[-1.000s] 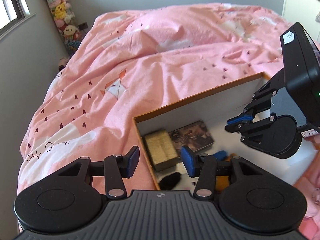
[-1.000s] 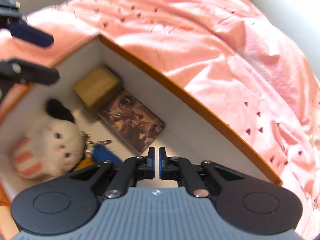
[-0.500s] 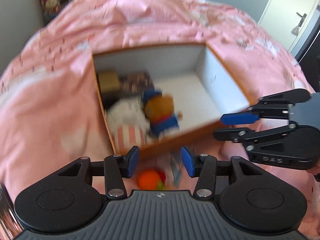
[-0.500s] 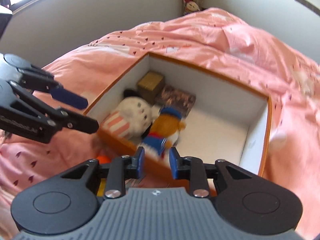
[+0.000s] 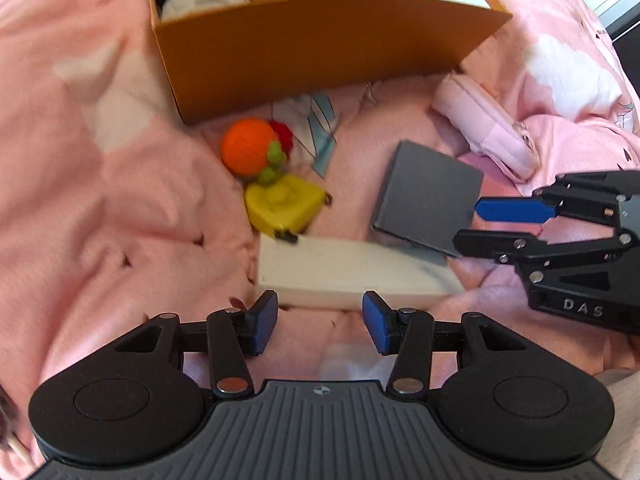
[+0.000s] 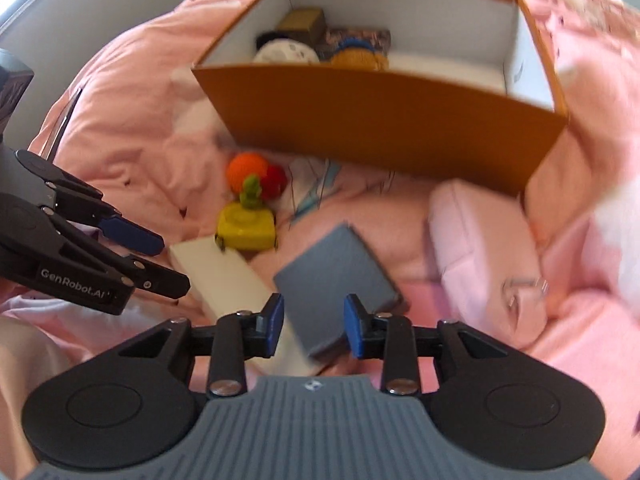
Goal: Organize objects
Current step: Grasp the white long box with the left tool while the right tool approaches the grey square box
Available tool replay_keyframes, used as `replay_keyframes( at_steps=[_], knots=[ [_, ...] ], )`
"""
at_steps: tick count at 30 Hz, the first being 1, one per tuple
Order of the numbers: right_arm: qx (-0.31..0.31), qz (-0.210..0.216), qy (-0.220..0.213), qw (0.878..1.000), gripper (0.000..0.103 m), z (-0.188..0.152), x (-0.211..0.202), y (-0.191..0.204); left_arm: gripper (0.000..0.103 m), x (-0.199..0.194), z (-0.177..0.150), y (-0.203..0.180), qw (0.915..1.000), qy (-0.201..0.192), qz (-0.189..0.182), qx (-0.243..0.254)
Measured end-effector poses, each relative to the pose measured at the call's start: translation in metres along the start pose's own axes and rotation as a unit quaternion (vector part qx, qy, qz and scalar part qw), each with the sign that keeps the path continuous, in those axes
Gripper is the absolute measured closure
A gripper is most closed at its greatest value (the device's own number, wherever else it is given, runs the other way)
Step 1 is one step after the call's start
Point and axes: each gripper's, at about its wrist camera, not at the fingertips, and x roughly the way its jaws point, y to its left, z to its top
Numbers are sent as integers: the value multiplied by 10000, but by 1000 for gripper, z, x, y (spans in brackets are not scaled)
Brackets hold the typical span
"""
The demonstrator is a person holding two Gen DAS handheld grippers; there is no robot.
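Objects waiting to be sorted lie loose on the pink bedspread [image 5: 100, 200] in front of the orange box [image 6: 384, 120]. Nearest that box's front wall sits an orange knitted ball [image 5: 248, 146] with a red piece [image 5: 282, 134] touching it and a small green bit below; just beside it is a yellow toy [image 5: 284, 204]. A white flat box [image 5: 344, 274] lies against the yellow toy, and a dark grey flat case [image 5: 428, 200] rests with one corner overlapping the white box. A pale pink pouch [image 6: 484, 248] lies to the right, near the orange box's corner. Some printed paper [image 5: 320, 124] sits between the ball and the box wall.

Inside the orange box, pushed to the left end, are a white plush [image 6: 286, 52], an orange plush with a blue cap [image 6: 358, 54], a tan block [image 6: 302, 20] and a dark printed case [image 6: 360, 34]; the right part of the white floor is bare.

The left tongs [image 5: 319, 322] hang over the near edge of the white box, released, with nothing between the pads. The right tongs [image 6: 314, 326] have just been opening; they stand released above the near corner of the grey case, which shows between the blue pads but is not pressed by them. Both views are somewhat blurred.
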Motion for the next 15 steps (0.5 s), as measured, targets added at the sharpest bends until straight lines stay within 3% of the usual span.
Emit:
replay_keyframes(
  at_steps=[5,12,15],
  knots=[
    [317,32,319,9990,68,-18,13,0,44,16,-3,7,9981,164,-237,-548],
    [486,55,536,9974,68,-25,21,-5,25,33,1,13,9903,268,-583,-1236],
    [456,58,516,9976,68,-26,20,-4,24,40,4,16,9842,213,-671,-1624]
  ],
)
